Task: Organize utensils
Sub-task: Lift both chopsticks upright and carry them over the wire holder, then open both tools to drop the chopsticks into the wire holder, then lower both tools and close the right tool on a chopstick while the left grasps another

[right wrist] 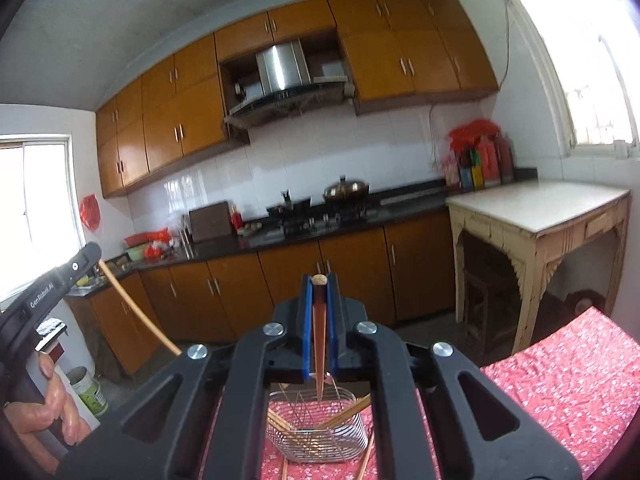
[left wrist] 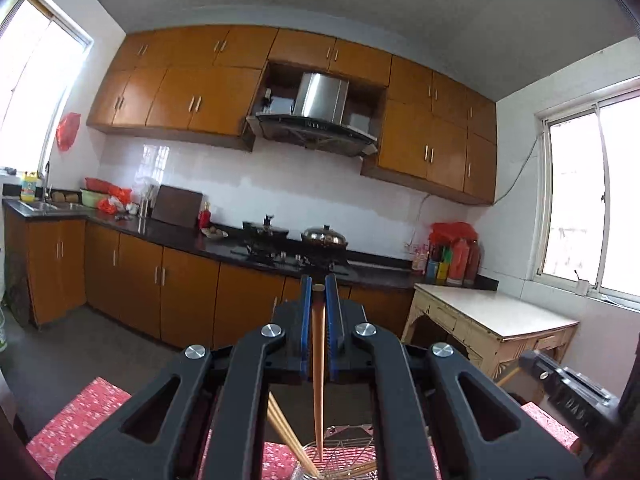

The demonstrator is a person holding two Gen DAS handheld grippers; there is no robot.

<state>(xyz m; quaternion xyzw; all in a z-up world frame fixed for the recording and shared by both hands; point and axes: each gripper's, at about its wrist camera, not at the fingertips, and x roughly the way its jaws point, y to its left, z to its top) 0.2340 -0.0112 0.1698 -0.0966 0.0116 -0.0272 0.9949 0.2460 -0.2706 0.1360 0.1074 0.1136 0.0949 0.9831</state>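
My left gripper (left wrist: pixel 319 286) is shut on a wooden chopstick (left wrist: pixel 318 380) that hangs point down over a wire utensil basket (left wrist: pixel 340 458) at the bottom edge of the left wrist view. My right gripper (right wrist: pixel 319 280) is shut on another chopstick (right wrist: pixel 319 356), its tip hanging just above the wire basket (right wrist: pixel 320 436). Several chopsticks (right wrist: pixel 292 434) lie inside the basket and lean on its rim. The left gripper (right wrist: pixel 86 258) also shows at the left of the right wrist view, a person's hand (right wrist: pixel 48 404) on its handle, its chopstick (right wrist: pixel 136 312) slanting down.
The basket stands on a red flowered tablecloth (right wrist: pixel 560 392). Beyond are a kitchen counter (right wrist: pixel 320 224) with a stove and pots, brown cabinets, and a cream side table (right wrist: pixel 536 208) at the right. Loose chopsticks (right wrist: pixel 366 460) lie on the cloth by the basket.
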